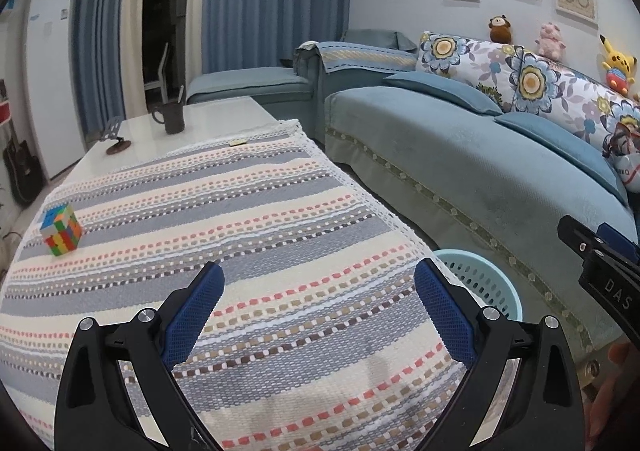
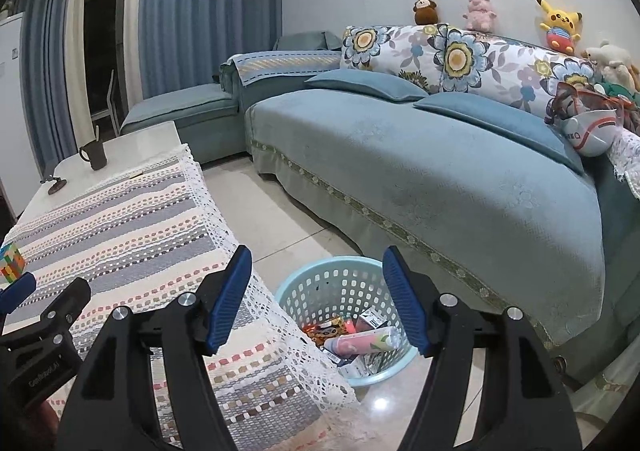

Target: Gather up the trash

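A light blue perforated basket (image 2: 344, 279) stands on the floor between the table and the sofa; its rim (image 1: 480, 271) also peeks past the table edge in the left wrist view. Inside lie a pink bottle (image 2: 360, 343), a snack wrapper (image 2: 326, 331) and other packets. My right gripper (image 2: 316, 303) hangs over the basket, open, with nothing between its blue pads. My left gripper (image 1: 320, 311) is open over the striped tablecloth (image 1: 240, 211), empty.
A colour cube (image 1: 61, 229) sits at the cloth's left edge, a dark mug (image 1: 172, 117) and a small stand (image 1: 116, 139) on the bare far end. A blue sofa (image 2: 420, 155) with plush toys runs along the right. Tiled floor (image 2: 280, 211) lies between.
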Tool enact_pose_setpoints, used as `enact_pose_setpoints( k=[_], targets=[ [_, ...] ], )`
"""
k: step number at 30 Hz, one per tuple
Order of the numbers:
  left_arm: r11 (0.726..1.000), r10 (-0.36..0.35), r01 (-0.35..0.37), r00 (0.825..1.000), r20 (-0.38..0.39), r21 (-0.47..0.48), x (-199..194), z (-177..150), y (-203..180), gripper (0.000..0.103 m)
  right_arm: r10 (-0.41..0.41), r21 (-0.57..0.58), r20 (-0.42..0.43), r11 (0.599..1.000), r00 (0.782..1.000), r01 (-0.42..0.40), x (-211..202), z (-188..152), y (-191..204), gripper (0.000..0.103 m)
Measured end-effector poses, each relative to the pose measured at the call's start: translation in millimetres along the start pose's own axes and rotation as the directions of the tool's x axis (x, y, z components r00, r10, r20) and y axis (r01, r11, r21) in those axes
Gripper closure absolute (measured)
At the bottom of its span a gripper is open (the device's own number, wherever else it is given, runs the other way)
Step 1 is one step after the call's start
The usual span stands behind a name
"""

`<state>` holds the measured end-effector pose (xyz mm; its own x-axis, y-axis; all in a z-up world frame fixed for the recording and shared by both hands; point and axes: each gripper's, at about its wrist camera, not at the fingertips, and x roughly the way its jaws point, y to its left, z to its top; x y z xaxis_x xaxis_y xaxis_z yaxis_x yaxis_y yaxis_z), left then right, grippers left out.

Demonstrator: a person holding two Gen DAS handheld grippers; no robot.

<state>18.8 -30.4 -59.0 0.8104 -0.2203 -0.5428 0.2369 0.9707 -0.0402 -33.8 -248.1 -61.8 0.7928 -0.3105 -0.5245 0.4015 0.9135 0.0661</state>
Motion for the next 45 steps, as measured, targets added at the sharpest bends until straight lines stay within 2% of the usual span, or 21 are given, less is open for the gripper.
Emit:
enact_pose_setpoints(
  k=[10, 45],
  targets=[
    [1.0, 0.0, 0.0, 1.0, -0.009, 0.001, 1.6, -0.1, -0.4, 0.01, 0.01, 0.009, -0.019, 1.0, 1.0, -0.01, 4.5, -0.6, -3.4, 0.034],
    [1.0, 0.0, 0.0, 1.0, -0.008, 0.002, -0.3, -1.6, -5.5, 0.008, 0.012, 0.003, -0.022, 1.0, 1.0, -0.012, 8.5, -0.7, -5.8, 0.031]
  ],
)
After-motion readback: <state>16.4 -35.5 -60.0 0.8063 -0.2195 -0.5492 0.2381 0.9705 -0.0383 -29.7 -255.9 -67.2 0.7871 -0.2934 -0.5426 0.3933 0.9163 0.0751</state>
